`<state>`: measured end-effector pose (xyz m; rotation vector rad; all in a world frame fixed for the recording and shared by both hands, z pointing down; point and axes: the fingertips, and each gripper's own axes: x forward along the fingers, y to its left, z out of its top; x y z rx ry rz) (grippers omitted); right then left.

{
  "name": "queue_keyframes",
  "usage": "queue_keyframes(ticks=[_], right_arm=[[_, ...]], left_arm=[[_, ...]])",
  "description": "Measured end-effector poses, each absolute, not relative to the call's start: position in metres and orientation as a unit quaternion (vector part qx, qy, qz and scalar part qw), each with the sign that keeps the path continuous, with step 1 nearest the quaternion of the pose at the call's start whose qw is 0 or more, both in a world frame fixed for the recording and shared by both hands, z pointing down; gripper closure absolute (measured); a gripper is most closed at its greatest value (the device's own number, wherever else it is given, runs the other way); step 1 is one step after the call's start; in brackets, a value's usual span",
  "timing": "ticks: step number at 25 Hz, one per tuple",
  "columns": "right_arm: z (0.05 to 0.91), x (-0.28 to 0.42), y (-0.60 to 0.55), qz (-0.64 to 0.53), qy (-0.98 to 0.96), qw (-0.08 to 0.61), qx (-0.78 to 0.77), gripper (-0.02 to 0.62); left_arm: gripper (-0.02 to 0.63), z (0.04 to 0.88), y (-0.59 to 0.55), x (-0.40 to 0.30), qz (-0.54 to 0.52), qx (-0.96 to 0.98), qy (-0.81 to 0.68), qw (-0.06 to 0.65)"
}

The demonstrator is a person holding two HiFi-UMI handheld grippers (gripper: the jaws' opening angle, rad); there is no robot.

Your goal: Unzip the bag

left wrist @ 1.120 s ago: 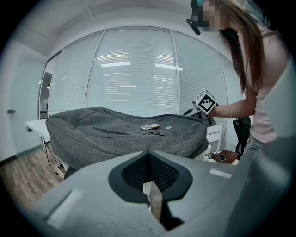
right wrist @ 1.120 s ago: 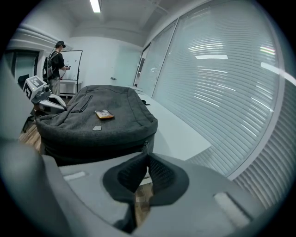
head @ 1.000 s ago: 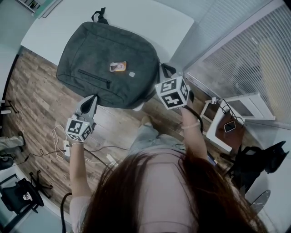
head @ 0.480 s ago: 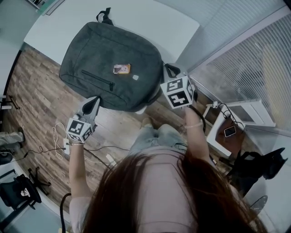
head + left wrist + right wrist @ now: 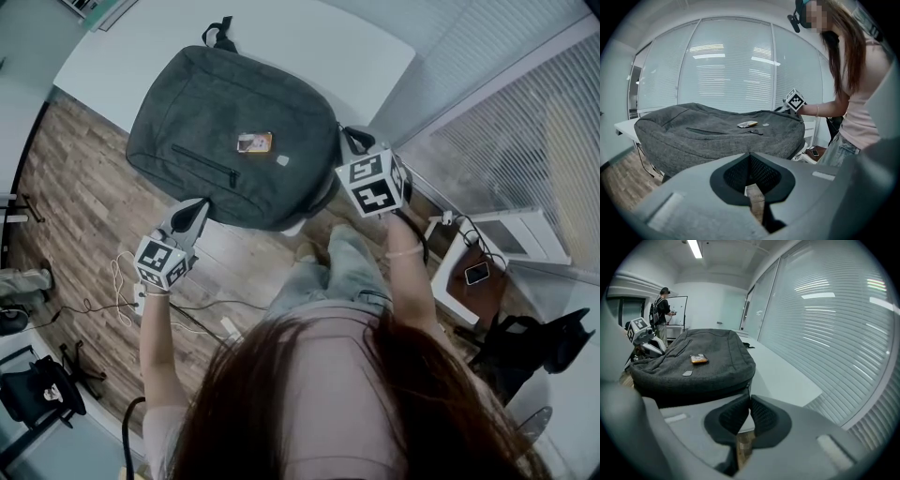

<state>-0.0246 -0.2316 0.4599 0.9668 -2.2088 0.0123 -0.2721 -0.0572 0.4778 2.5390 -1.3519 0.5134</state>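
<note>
- grey bag (image 5: 234, 141) lies flat on white worktop (image 5: 319, 42), front face up, top handle (image 5: 220, 36) at the far end, near side at or just over the worktop's front edge
- front pocket zipper (image 5: 202, 166) looks closed, its pull lying on the fabric
- small orange tag (image 5: 254, 142) and a little pale label (image 5: 282, 160) sit on the bag's face, close together
- left claw (image 5: 750, 155) closed and empty, pads together, only wood floor (image 5: 75, 187) seen below them
- left claw hangs off the bag's near left corner, near it but not touching, pointing toward the bag
- right claw (image 5: 749, 397) closed, pads meeting, tips right up against the bag's side seam at its near right corner
- small zipper pull (image 5: 748, 389) hangs from that seam just above the right claw's tips; cannot tell whether it is pinched
- person holding both claws stands at the worktop's front edge, hair filling the bottom of the head view
- cables (image 5: 122, 281) on the floor by the left hand
- phone (image 5: 477, 273) on a low side stand at the right
- second person (image 5: 662, 310) stands far back by a whiteboard in the right gripper view
</note>
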Motion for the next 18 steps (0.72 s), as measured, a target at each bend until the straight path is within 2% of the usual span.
queue_keyframes(ticks=[12,18], right_arm=[[0.461,-0.027,-0.245,0.004,-0.871,0.355,0.340,0.583],[0.465,-0.026,-0.245,0.008,-0.877,0.350,0.330,0.584]], left_arm=[[0.601,0.480,-0.060,-0.267,0.204,0.863,-0.429,0.169],[0.601,0.478,-0.061,-0.265,0.210,0.853,-0.449,0.162]])
